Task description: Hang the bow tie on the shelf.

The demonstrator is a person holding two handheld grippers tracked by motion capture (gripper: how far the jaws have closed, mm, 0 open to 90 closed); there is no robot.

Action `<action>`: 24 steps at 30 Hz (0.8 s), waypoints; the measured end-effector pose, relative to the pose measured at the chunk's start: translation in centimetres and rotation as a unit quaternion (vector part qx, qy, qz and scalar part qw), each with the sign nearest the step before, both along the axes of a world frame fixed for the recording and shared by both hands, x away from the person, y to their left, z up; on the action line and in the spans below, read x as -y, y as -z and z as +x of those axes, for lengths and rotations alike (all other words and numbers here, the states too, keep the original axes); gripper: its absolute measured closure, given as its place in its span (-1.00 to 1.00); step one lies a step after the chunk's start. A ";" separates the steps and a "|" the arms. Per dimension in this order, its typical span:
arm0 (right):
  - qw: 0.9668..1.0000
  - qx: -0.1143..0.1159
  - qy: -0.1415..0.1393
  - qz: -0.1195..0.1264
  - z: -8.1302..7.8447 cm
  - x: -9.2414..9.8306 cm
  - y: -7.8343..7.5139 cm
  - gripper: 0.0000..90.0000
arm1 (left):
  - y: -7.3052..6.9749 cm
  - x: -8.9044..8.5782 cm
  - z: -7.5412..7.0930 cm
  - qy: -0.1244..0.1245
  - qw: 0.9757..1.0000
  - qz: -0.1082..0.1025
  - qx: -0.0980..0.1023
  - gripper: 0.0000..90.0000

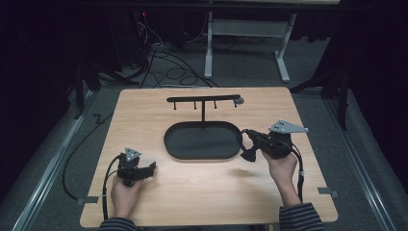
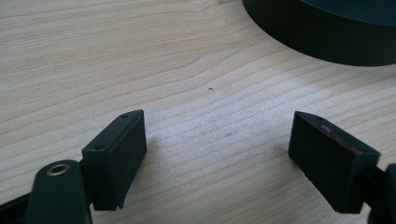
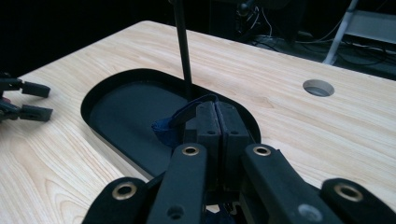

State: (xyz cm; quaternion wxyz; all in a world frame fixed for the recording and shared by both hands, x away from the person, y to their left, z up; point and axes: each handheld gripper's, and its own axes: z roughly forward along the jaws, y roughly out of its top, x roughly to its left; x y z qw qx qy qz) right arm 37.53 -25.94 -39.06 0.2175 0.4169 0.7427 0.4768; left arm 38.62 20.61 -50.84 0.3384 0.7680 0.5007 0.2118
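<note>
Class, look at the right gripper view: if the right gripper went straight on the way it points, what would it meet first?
Probably the thin black upright post rising from the oval black tray; the right gripper, shut on a dark blue strap, points over the tray, though depth is unclear.

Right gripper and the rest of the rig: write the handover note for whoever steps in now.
Right gripper: shut on a small dark blue item, held at the right end of the black oval tray, just above the table; what the item is cannot be told.
Left gripper: open, holding nothing, low over the bare wooden table near the tray's left front.
Hook stand: rises from the tray's back edge, no items on its hooks.
Done: item picked up.
Left: probably hang it on a hook or set it in the tray, which is a guess.
</note>
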 end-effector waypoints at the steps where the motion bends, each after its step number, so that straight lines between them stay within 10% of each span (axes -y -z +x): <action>1: 1.000 -0.001 0.000 0.004 0.1 0.0 -0.1 1.00 | 0.0 0.0 0.0 0.000 1.000 0.000 0.000 -0.56; 24: 1.000 0.006 -0.013 0.012 1.0 -0.9 -1.3 1.00 | 0.0 0.0 0.0 0.000 1.000 0.000 0.000 -0.57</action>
